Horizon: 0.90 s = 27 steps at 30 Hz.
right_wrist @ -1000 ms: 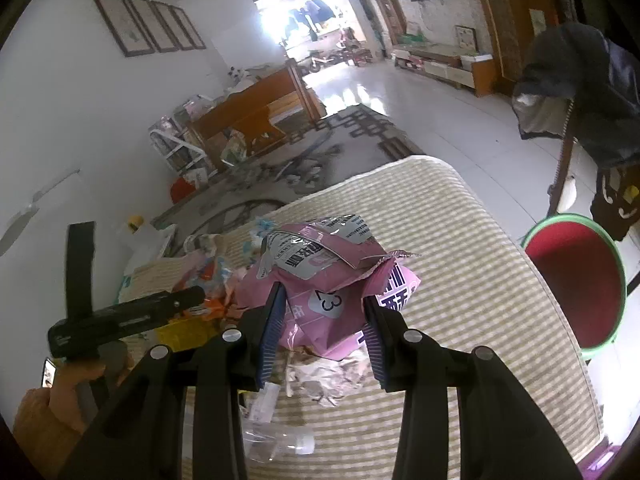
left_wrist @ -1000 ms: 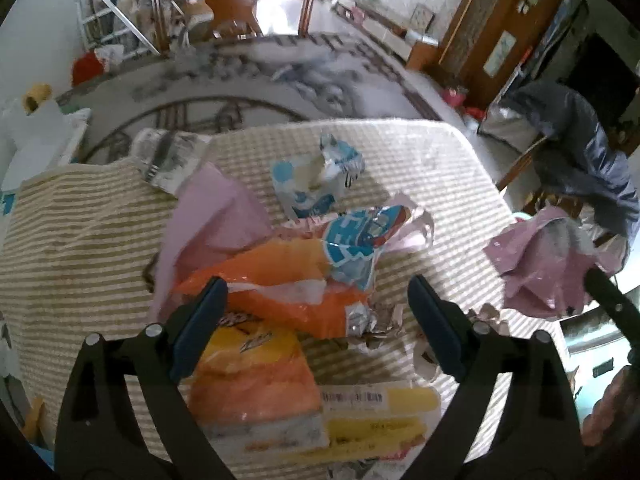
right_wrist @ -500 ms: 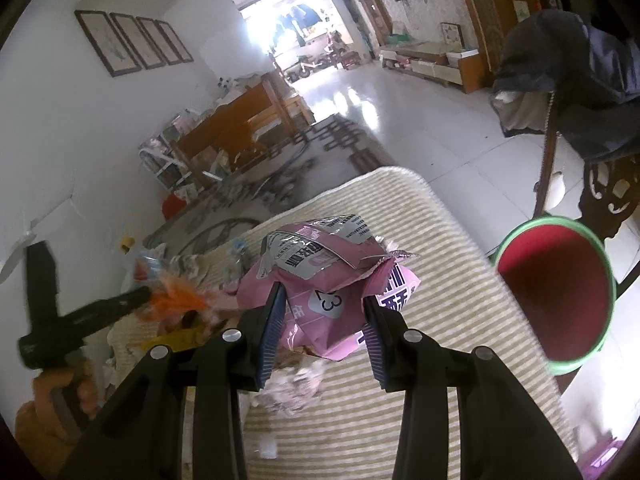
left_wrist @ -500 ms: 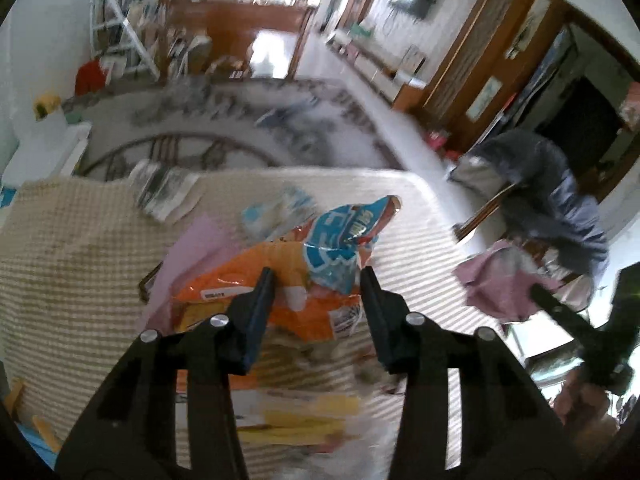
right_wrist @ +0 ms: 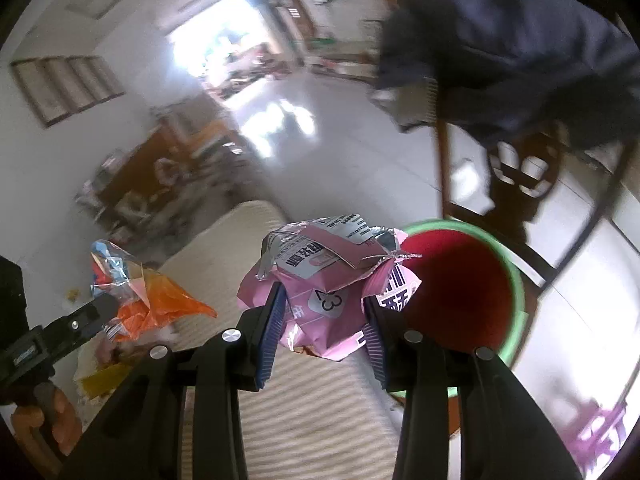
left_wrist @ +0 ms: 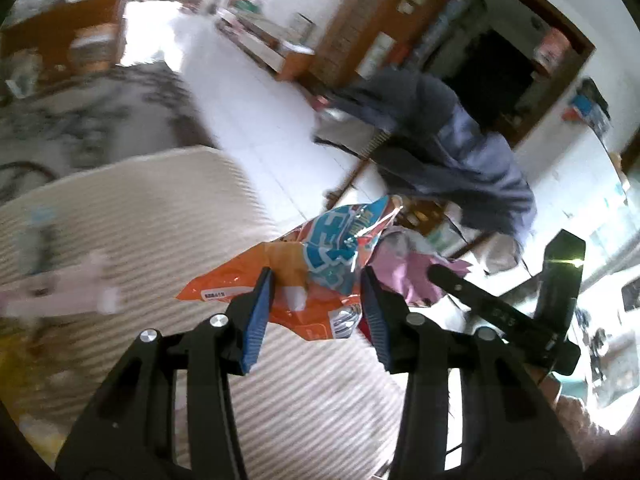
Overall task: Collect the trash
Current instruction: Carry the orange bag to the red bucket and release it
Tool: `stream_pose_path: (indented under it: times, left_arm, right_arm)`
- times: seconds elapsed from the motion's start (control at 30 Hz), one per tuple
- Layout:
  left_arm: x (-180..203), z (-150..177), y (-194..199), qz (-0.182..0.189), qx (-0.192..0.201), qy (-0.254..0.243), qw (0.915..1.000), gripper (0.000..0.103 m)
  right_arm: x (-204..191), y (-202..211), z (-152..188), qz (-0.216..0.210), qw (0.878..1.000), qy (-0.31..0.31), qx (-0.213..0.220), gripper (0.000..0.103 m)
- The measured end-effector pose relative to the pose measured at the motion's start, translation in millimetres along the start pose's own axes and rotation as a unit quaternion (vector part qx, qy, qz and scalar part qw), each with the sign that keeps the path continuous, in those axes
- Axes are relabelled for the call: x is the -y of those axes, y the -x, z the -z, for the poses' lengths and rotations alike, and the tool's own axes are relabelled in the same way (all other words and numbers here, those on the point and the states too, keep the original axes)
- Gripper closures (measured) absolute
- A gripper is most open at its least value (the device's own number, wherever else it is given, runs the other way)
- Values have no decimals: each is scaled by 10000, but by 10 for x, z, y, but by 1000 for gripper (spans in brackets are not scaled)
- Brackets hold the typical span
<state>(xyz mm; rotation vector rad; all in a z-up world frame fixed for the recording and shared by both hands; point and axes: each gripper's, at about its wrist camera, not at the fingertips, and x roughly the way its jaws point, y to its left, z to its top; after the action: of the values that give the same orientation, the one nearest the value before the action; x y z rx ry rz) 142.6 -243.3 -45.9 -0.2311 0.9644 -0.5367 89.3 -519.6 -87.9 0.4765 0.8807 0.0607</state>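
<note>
My left gripper (left_wrist: pixel 317 292) is shut on an orange and blue snack wrapper (left_wrist: pixel 316 268), held in the air above the striped tablecloth (left_wrist: pixel 160 216). The same wrapper (right_wrist: pixel 148 296) shows at the left of the right wrist view. My right gripper (right_wrist: pixel 324 312) is shut on a crumpled pink wrapper (right_wrist: pixel 328 276), carried beside the table's right edge, close to a red bin with a green rim (right_wrist: pixel 460 292) on the floor. The pink wrapper (left_wrist: pixel 404 268) and the right gripper's body appear just past the left gripper's load.
A dark jacket (left_wrist: pixel 452 152) hangs over a wooden chair (right_wrist: pixel 442 168) past the bin. Pink and yellow litter (left_wrist: pixel 64 292) lies blurred on the table at the left. White floor tiles (left_wrist: pixel 256 108) stretch beyond the table.
My left gripper closed on the orange and blue wrapper, lifted it and swung right toward the table edge. My right gripper carried the pink wrapper right, up to the red bin.
</note>
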Motion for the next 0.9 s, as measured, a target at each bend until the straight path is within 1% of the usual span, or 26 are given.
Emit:
stream_pose_path:
  times: [0.13, 0.17, 0.2, 0.23, 0.27, 0.3, 0.33, 0.43, 0.57, 0.73, 0.9]
  left_arm:
    - [355, -30, -517, 172, -372, -225, 9989, 60]
    - [400, -29, -576, 204, -409, -252, 9986, 60]
    - [480, -45, -695, 213, -464, -304, 9982, 54]
    - [517, -48, -728, 218, -492, -323, 9980, 47]
    - [564, -58, -780, 212, -517, -335, 9979, 30]
    - [604, -67, -816, 197, -492, -319, 9981, 22]
    - [630, -75, -830, 220, -449, -287, 9983, 21]
    - [652, -87, -860, 233, -506, -212, 9982, 20]
    - [620, -74, -746, 183, -423, -136, 9988, 20]
    - [541, -26, -477, 63, -212, -89, 9997, 20]
    - [377, 35, -179, -103, 10, -15, 9999, 20]
  right_arm:
    - [332, -6, -43, 156, 9996, -224, -63, 64]
    - [378, -12, -53, 158, 9995, -257, -73, 64]
    - [461, -14, -69, 154, 9994, -304, -88, 62]
    - [508, -20, -71, 172, 9992, -338, -109, 52]
    - [538, -21, -79, 195, 9991, -360, -104, 44]
    - [580, -6, -82, 253, 9989, -383, -55, 35]
    - [614, 10, -89, 291, 9988, -390, -11, 34]
    - [686, 15, -124, 361, 9985, -407, 23, 34]
    - [714, 19, -166, 347, 9984, -438, 123, 34]
    - [532, -14, -198, 252, 9991, -312, 166, 34]
    - [226, -89, -173, 113, 9999, -70, 111, 34]
